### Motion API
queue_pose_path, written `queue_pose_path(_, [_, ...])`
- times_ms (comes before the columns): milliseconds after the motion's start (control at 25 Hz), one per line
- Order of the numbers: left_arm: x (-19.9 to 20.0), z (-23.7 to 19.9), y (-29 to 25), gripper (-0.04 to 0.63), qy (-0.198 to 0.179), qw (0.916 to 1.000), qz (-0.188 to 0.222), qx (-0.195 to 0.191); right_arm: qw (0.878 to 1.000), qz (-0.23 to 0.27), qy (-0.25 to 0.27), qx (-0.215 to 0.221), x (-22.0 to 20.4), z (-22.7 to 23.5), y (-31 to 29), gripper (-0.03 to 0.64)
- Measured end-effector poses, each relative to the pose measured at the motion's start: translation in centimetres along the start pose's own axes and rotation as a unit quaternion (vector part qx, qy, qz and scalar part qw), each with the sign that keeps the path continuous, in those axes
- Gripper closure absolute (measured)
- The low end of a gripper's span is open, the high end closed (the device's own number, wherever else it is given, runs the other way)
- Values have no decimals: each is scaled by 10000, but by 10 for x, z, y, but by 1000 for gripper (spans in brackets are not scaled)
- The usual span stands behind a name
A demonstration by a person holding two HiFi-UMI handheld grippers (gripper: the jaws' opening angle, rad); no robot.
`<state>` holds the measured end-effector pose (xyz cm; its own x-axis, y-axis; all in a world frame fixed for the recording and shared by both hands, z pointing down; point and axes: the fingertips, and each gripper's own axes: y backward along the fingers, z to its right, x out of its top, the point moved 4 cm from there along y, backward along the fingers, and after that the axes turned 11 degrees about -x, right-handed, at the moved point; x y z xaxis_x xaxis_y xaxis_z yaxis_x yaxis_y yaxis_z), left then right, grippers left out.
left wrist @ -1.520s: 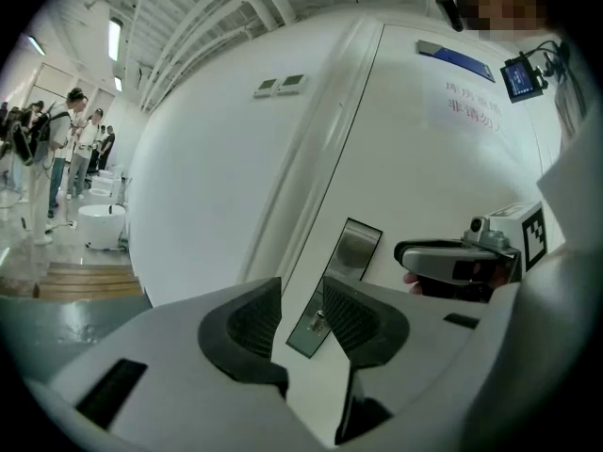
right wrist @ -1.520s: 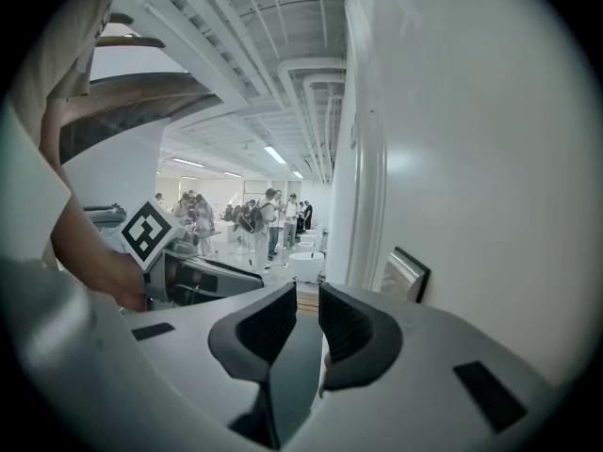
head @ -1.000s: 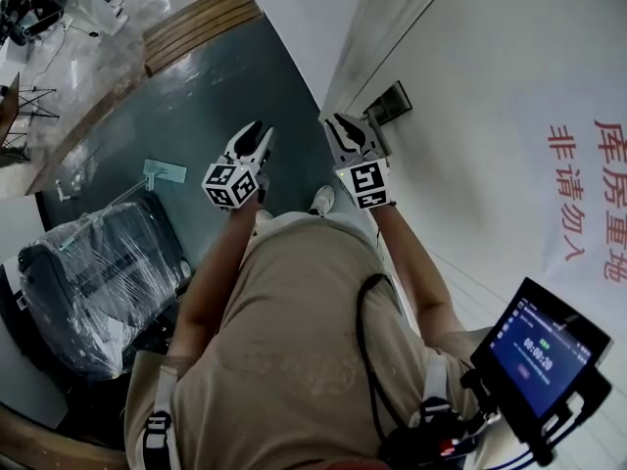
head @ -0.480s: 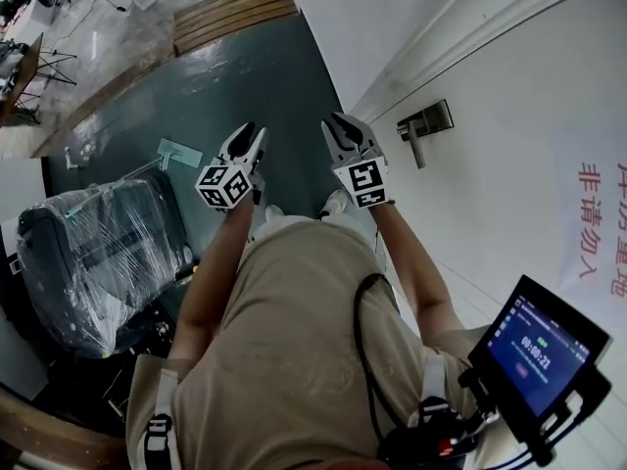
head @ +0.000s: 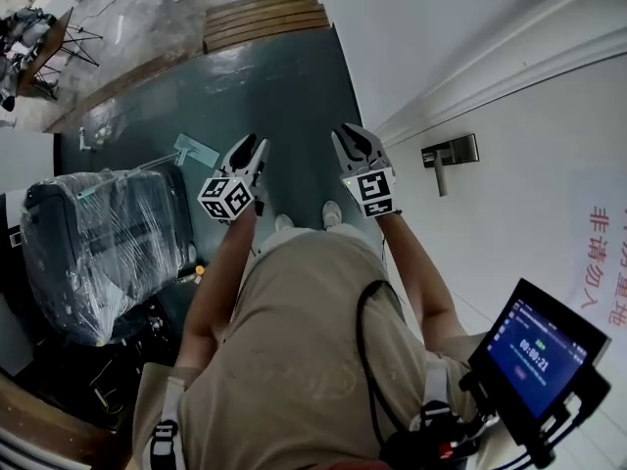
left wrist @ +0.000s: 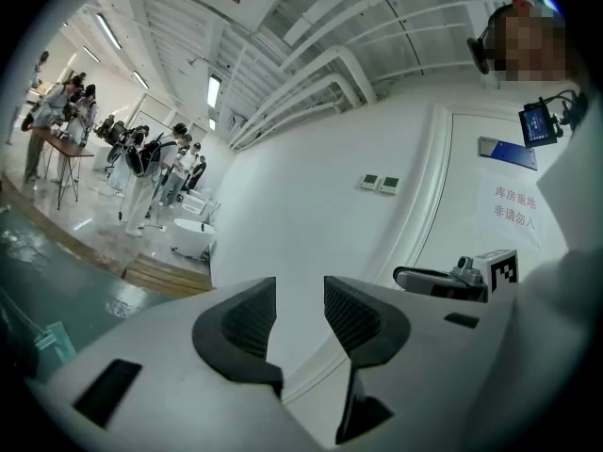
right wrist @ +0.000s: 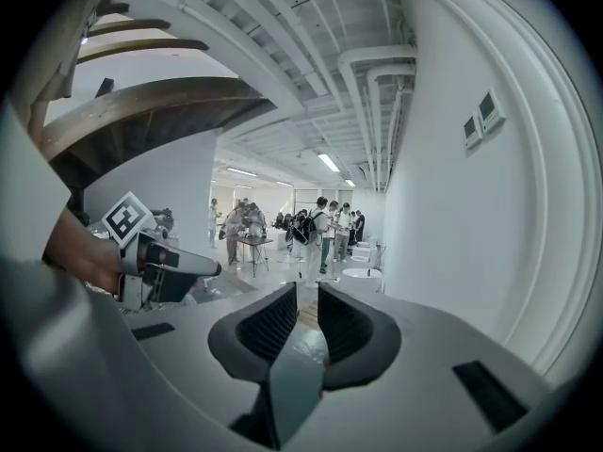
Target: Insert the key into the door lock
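Note:
The metal door handle and lock plate (head: 447, 157) sit on the white door (head: 549, 145), to the right of both grippers. My right gripper (head: 348, 133) is held in the air left of the handle and apart from it. Its jaws stand a narrow gap apart (right wrist: 306, 309), with nothing visible between them. My left gripper (head: 253, 143) hangs beside it over the dark floor, open and empty (left wrist: 300, 295). No key shows in any view. The left gripper view catches the right gripper (left wrist: 452, 279) and the door's red-lettered sign (left wrist: 513, 207).
A plastic-wrapped bulky item (head: 93, 248) stands at the left on the dark floor (head: 274, 86). A wooden step (head: 265, 18) lies at the far end. A tablet (head: 539, 346) hangs at the person's right hip. Several people (right wrist: 311, 229) stand far off in the hall.
The view has swung, so the handle now sits lower and farther right of my right gripper. Both grippers keep nearly the same pose and jaw gaps.

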<state>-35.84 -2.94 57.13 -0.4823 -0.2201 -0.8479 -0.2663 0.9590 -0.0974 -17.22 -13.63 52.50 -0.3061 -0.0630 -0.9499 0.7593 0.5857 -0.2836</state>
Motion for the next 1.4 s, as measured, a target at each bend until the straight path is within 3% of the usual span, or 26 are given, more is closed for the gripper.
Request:
queue_pose_path(600, [3, -19, 25, 442, 104, 9986, 297, 418, 9994, 26, 125, 308, 6, -12, -15, 554])
queue_pose_path(1400, [-6, -19, 22, 443, 222, 9982, 243, 508, 9993, -66, 83, 350, -2, -6, -17, 554])
